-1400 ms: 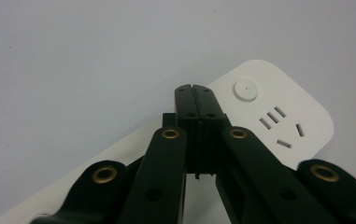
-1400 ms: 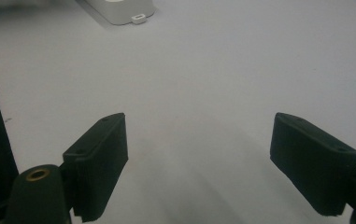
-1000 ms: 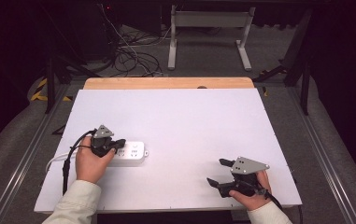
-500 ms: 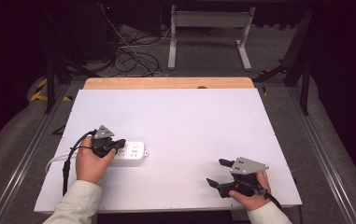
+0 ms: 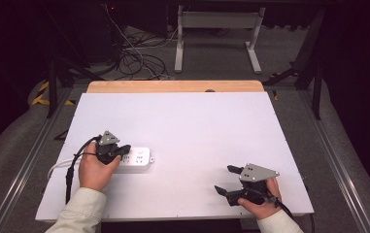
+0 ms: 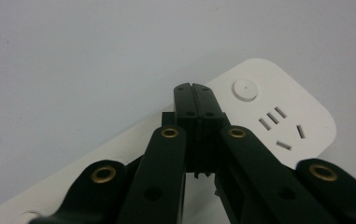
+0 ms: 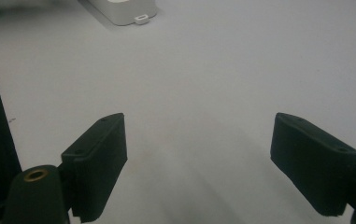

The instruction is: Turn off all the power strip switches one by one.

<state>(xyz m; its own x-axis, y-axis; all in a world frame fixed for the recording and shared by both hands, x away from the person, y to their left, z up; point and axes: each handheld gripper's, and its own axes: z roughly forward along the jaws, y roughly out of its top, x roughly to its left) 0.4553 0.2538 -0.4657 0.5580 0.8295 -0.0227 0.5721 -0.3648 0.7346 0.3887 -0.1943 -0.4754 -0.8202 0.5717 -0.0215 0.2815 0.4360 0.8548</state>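
While two tools [image 5: 119, 151] [image 5: 224, 179] wait, one power strip [image 5: 136, 160] lies — alone.

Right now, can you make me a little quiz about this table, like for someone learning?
1. True or false: the left tongs are shut, over the white power strip.
2. How do the right tongs stand: A) wide open, B) shut?
3. What lies between the right tongs' jaws?

Key: 1. True. 2. A. 3. Nothing but bare white table.
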